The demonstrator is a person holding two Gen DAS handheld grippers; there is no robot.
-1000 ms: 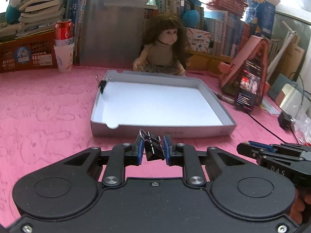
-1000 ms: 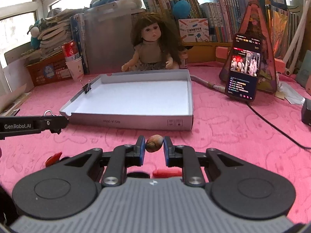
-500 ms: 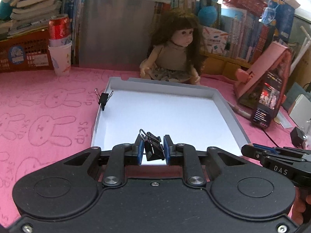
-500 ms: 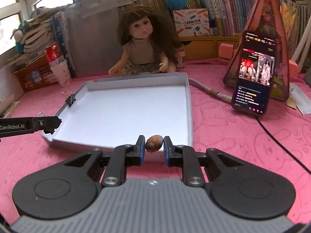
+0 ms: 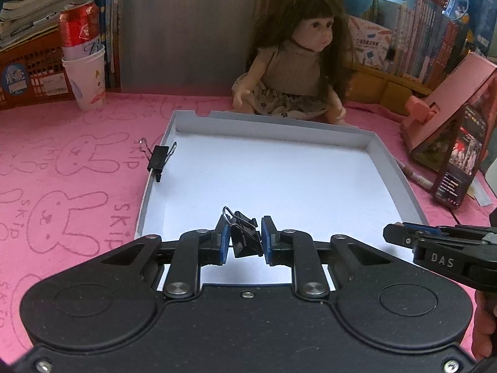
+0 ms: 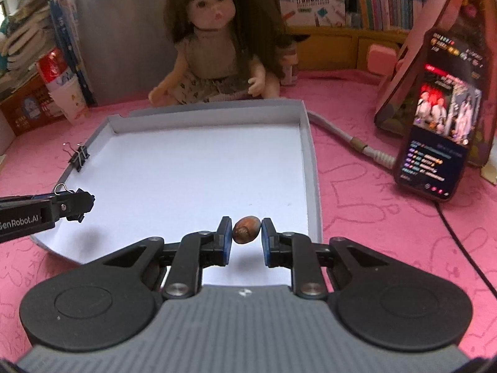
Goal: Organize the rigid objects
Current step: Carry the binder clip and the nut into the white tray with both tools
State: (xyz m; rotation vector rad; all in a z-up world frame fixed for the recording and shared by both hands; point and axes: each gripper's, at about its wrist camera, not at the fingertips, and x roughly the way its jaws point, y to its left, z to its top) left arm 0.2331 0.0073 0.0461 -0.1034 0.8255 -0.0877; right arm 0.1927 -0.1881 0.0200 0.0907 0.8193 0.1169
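- My left gripper (image 5: 245, 238): blue pads pinched on a black binder clip (image 5: 244, 237), held over the near part of the tray (image 5: 400, 186). The clip's body sits tilted between the pads; its wire loop rises at the upper left, against the left pad.
- My right gripper (image 6: 246, 232): pads closed on a small brown nut (image 6: 246, 229), glossy and egg-shaped, over the tray's near right corner. Its long axis runs crosswise, from pad to pad.
- Tray: shallow, grey-walled, white-floored, resting on the pink mat (image 5: 62, 161). A second binder clip (image 5: 157, 159) is clipped on its left wall, wire handles splayed to either side.
- Change since a second ago: both grippers then hung short of the tray's front wall; both now reach over its floor, grips unchanged.
- Beyond: a doll (image 5: 298, 59) sits against the far wall of the tray; a phone (image 6: 441, 136) leans on a stand to the right.
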